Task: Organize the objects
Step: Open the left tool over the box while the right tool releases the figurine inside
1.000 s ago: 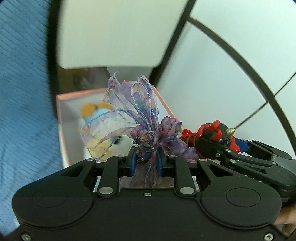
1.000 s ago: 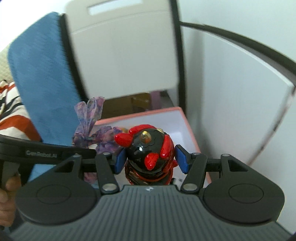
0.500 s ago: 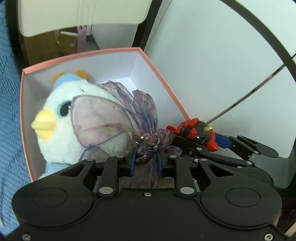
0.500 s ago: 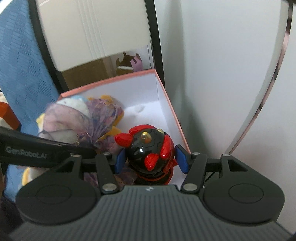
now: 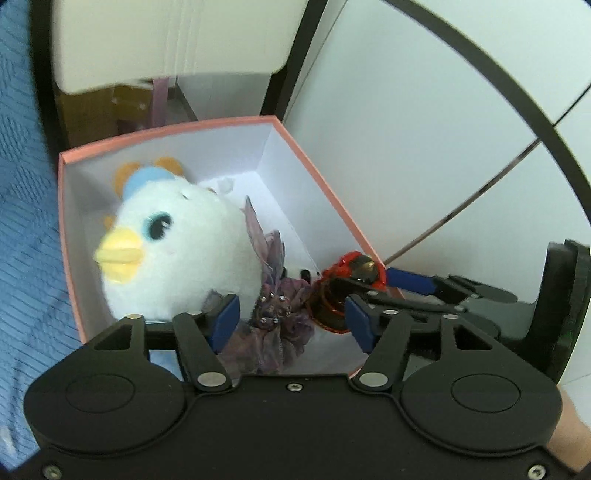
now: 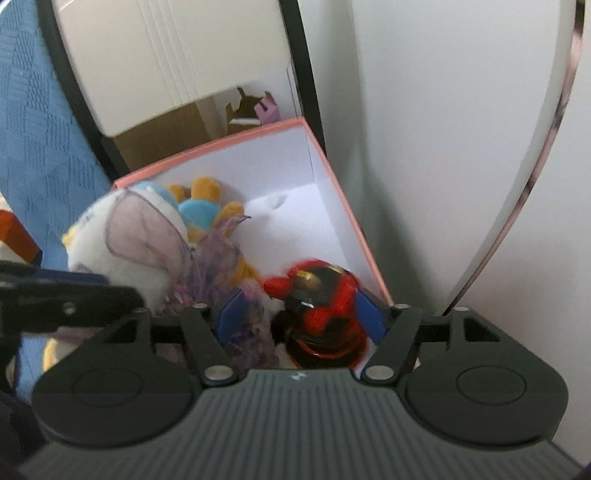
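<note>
A pink box with white inside [image 5: 314, 162] [image 6: 343, 181] holds a white plush bird [image 5: 177, 251] [image 6: 129, 243]. My left gripper [image 5: 291, 317] is open over the box's near end; a purple ribbon bow [image 5: 273, 314] [image 6: 229, 280] lies loose between its fingers, beside the bird. My right gripper [image 6: 299, 317] is open, with a red and black figurine [image 6: 321, 306] [image 5: 343, 288] between its spread fingers, low inside the box by the right wall. I cannot tell whether the pads touch it.
A blue cloth [image 5: 26, 221] [image 6: 33, 129] lies left of the box. A white table with a black curved rim [image 5: 443, 129] is on the right. A white chair back [image 5: 166, 33] and cardboard boxes [image 6: 207, 118] stand behind.
Both grippers have opened. The left let go of the purple bow, which now lies in the box. The right's fingers spread off the figurine, which sits lower in the box.
</note>
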Demonstrator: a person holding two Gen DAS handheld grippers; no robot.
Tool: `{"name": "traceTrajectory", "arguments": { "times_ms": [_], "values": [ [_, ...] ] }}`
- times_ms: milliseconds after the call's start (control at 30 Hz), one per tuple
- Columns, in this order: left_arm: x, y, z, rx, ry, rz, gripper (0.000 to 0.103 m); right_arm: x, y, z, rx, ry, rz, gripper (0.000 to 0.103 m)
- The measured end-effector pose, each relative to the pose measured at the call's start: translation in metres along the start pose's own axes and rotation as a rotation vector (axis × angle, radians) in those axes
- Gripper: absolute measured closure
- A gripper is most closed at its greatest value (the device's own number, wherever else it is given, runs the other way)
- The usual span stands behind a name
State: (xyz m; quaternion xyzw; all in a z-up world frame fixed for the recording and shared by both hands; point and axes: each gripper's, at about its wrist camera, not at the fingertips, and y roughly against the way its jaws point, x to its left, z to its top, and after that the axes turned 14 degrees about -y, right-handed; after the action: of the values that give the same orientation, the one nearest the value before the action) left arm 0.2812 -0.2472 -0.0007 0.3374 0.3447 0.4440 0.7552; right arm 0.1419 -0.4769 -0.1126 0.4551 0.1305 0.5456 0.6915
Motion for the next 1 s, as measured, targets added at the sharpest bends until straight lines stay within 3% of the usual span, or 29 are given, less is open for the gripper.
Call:
{"name": "traceTrajectory", "arguments": {
  "times_ms": [100,467,700,1000],
  "values": [
    [-0.002,0.027,0.0,-0.039,-0.032,0.038,0.027,0.005,0.025,0.008,-0.039,0.008,0.026,0.034],
    [0.0,0.118,0.004,-0.2,-0.063,0.08,0.004,0.047,0.147,0.019,-0.197,0.029,0.144,0.034],
    [-0.002,0.165,-0.016,-0.26,-0.086,0.113,0.0,0.068,0.193,-0.003,-0.237,0.042,0.19,0.034],
    [-0.003,0.19,-0.055,-0.301,-0.081,0.114,0.0,0.083,0.204,-0.047,-0.235,0.021,0.203,0.034]
  ]
}}
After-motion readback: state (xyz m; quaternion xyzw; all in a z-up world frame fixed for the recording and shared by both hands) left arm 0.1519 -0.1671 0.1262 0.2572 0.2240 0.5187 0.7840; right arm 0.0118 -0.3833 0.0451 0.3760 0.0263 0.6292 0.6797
